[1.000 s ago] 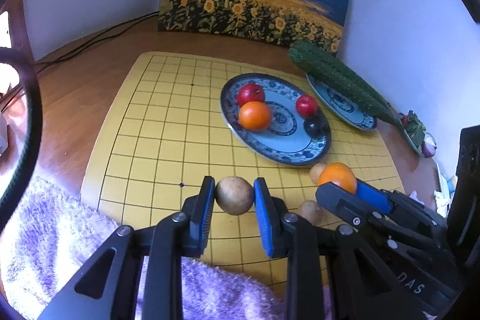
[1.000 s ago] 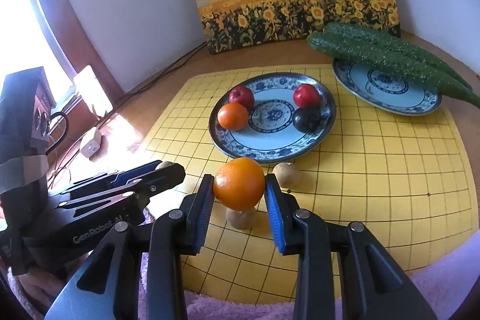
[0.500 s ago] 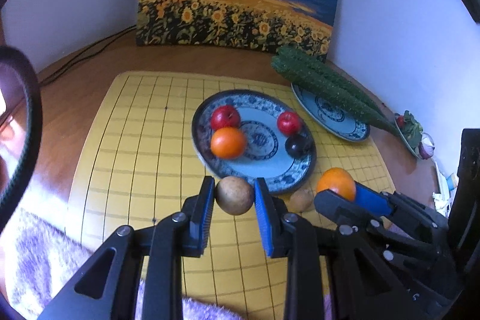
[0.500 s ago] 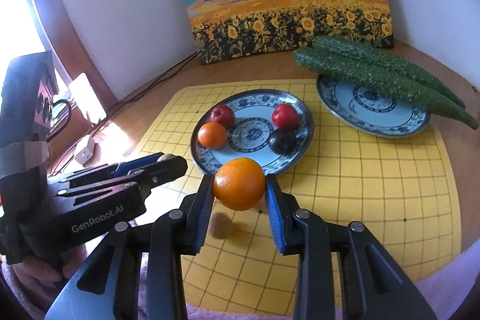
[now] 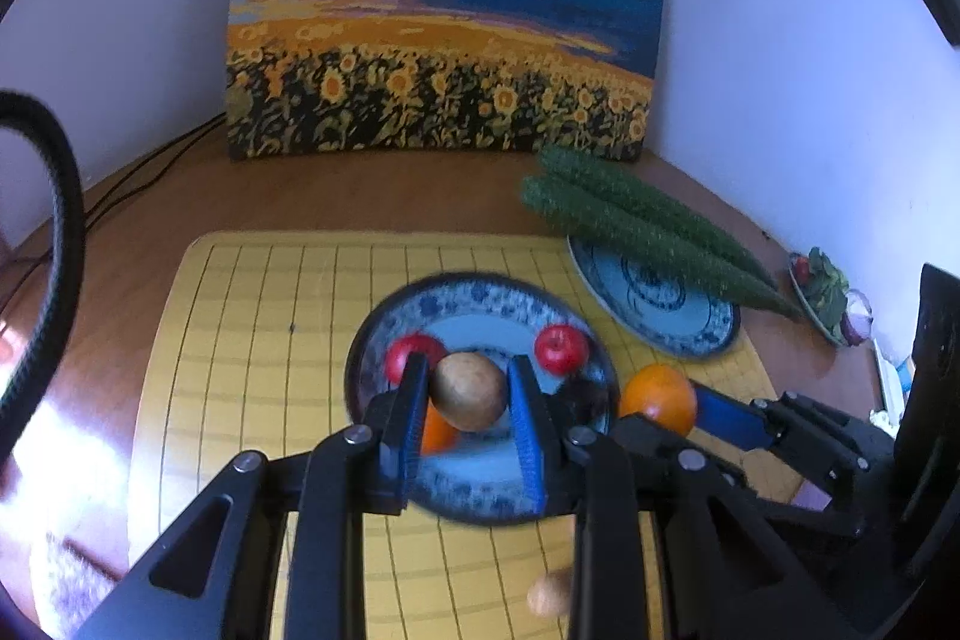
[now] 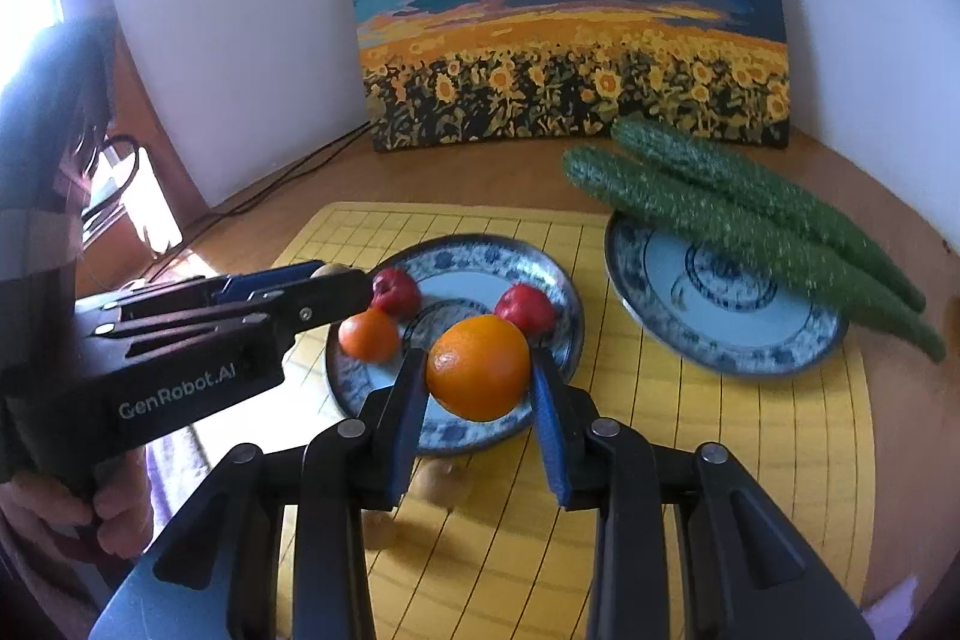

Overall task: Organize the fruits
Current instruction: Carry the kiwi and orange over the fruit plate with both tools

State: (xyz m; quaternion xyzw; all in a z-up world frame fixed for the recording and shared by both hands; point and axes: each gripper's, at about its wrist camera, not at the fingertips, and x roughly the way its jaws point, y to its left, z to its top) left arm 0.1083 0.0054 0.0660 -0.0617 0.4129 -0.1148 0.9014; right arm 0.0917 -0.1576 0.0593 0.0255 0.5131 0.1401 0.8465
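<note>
Brown, round fruit (image 5: 468,390) is pinched by the left gripper (image 5: 467,403) directly over the fruit plate (image 5: 474,293); no long axis is noted. An orange (image 6: 478,367) is pinched by the right gripper (image 6: 480,388), at the plate's 5 o'clock rim. The left is nearer. Counted: plates two; cucumbers (image 6: 744,214) two; on the plate, red fruits two, orange one, dark fruit one; loose brown fruits two.

The left gripper (image 5: 468,394) and right gripper (image 6: 480,370) look like matt black plastic with silvery metal pins, their jaws lined with ribbed blue pads. The orange (image 6: 478,367) has a dimpled, faintly shiny skin; the brown fruit (image 5: 469,390) looks dull and smooth. The near plate (image 6: 558,304) and far plate (image 6: 798,340) are glossy glazed ceramic. The cucumbers (image 6: 750,220) are rough and bumpy. The table (image 6: 480,172) is polished wood; the yellow mat (image 6: 720,460) is matt.
</note>
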